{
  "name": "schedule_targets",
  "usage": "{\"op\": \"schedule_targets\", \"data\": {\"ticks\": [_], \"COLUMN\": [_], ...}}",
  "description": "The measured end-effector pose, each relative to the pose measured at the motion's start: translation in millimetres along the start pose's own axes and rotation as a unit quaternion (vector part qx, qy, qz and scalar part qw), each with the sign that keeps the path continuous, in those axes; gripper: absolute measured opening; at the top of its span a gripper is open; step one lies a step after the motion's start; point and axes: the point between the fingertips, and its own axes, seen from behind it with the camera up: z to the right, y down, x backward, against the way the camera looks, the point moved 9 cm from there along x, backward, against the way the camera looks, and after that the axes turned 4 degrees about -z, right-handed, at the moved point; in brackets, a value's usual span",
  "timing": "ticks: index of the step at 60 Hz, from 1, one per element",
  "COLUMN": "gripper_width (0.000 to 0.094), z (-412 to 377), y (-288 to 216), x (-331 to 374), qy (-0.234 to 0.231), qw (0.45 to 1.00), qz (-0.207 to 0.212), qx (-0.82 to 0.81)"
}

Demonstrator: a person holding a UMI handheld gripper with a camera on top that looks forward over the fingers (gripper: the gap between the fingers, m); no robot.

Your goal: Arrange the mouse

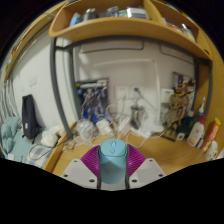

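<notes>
A light blue computer mouse (112, 160) sits between my two fingers, its front end with the scroll wheel pointing away from me. The magenta pads (92, 158) press on both its sides. My gripper (112, 162) is shut on the mouse and holds it above the wooden desk (160, 152). The mouse's underside and rear are hidden by the gripper body.
A cluttered desk lies beyond: white items and cables (105, 127) just ahead, bottles and small objects (198, 132) at the right, bags and a blue-green object (12, 140) at the left. A wooden shelf (110, 22) with items hangs above against the white wall.
</notes>
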Motion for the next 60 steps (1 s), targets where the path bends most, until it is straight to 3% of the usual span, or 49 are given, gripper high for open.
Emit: {"op": "schedule_targets", "data": {"ticks": [6, 23, 28, 32, 33, 34, 43, 46, 49, 50, 60], "gripper_width": [0.0317, 0.0315, 0.0329, 0.0351, 0.0430, 0.0408, 0.0533, 0.0669, 0.0740, 0.0809, 0.0817], "z": [-39, -66, -64, -64, -64, -64, -66, -65, -63, -62, -54], "y": [40, 147, 164, 165, 165, 166, 166, 163, 154, 151, 104], "x": [-13, -42, -42, -41, -41, -42, -43, -40, -35, -33, 4], "qy": [-0.022, -0.015, -0.012, -0.007, -0.005, -0.002, -0.016, -0.018, -0.017, -0.017, -0.024], "qw": [0.999, 0.991, 0.989, 0.990, 0.991, 0.991, 0.991, 0.990, 0.991, 0.991, 0.993], "qz": [-0.034, -0.133, -0.148, -0.131, -0.128, -0.127, -0.131, -0.140, -0.135, -0.133, -0.113], "qx": [-0.001, 0.016, 0.022, 0.043, 0.045, 0.046, 0.022, 0.018, 0.016, 0.017, 0.003]}}
